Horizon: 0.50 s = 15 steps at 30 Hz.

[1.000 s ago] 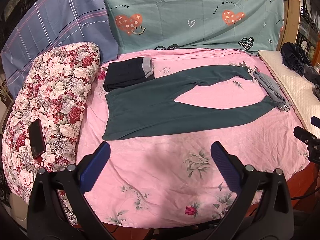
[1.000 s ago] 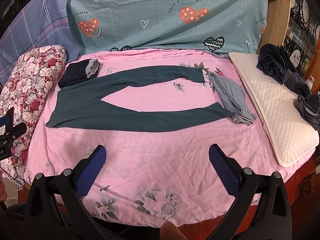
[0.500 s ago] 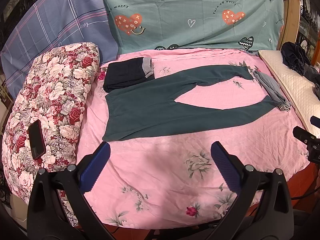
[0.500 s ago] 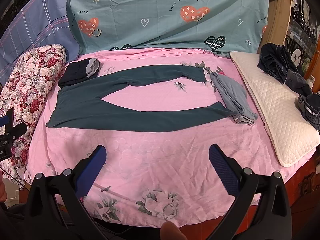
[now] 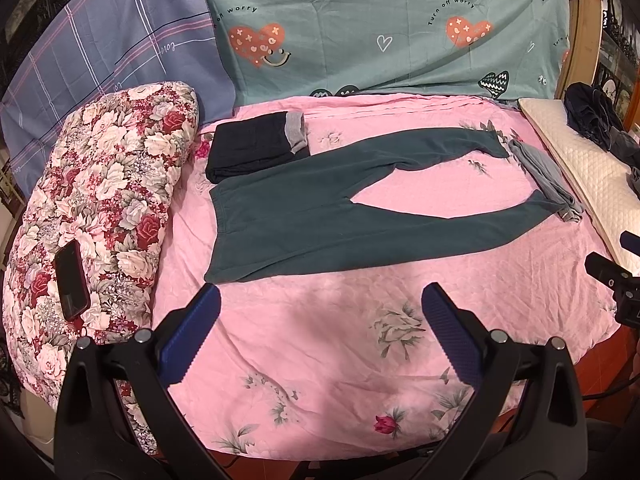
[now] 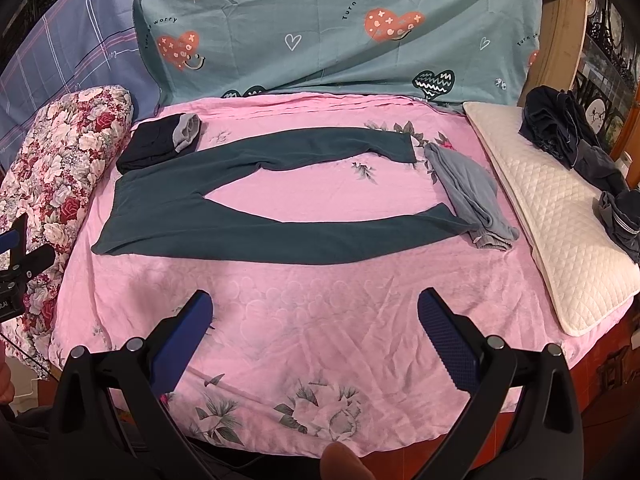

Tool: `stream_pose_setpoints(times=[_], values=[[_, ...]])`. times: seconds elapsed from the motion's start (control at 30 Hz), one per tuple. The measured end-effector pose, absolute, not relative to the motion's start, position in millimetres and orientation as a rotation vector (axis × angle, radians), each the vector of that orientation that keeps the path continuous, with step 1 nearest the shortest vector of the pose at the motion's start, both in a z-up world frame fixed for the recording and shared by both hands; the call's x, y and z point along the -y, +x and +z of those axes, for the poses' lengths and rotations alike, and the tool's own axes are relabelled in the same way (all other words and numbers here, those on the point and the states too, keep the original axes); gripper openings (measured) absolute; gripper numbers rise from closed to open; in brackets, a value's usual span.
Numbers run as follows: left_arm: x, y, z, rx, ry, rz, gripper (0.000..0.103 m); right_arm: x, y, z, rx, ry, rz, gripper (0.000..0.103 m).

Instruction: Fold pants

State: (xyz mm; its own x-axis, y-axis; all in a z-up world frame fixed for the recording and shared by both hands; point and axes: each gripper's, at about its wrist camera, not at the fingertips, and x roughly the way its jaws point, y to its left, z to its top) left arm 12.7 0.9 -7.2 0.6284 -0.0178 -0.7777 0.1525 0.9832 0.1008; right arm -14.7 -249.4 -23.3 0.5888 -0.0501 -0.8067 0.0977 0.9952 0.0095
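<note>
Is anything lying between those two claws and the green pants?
Nothing visible does. Only bare pink sheet lies between the open left gripper, the open right gripper and the pants. A grey garment overlaps the near leg's cuff.

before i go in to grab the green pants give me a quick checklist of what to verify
1. Left gripper open and empty: ok.
2. Right gripper open and empty: ok.
3. Green pants spread flat, legs apart: ok.
4. Near leg cuff free: not ok, the grey garment lies beside and over it.
5. Waistband free: ok on the near corner; the folded dark pants touch the far corner.
6. Cloth smooth underneath: cannot tell.
</note>
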Motion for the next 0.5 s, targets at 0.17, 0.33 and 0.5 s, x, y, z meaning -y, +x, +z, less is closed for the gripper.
stream_pose_setpoints(times=[0.17, 0.33, 0.5], values=[[-3, 19, -5, -0.886, 0.165, -0.097, 0.101, 249, -13, -23, -0.935, 0.053, -0.083, 0.102], [-4, 22, -4, -0.885, 0.171, -0.099, 0.101, 248, -8, -22, -0.933, 0.052, -0.08, 0.102], [-4, 28, -6, -0.893, 0.173, -0.104, 0.101, 247, -3, -24, -0.942, 0.054, -0.082, 0.102]])
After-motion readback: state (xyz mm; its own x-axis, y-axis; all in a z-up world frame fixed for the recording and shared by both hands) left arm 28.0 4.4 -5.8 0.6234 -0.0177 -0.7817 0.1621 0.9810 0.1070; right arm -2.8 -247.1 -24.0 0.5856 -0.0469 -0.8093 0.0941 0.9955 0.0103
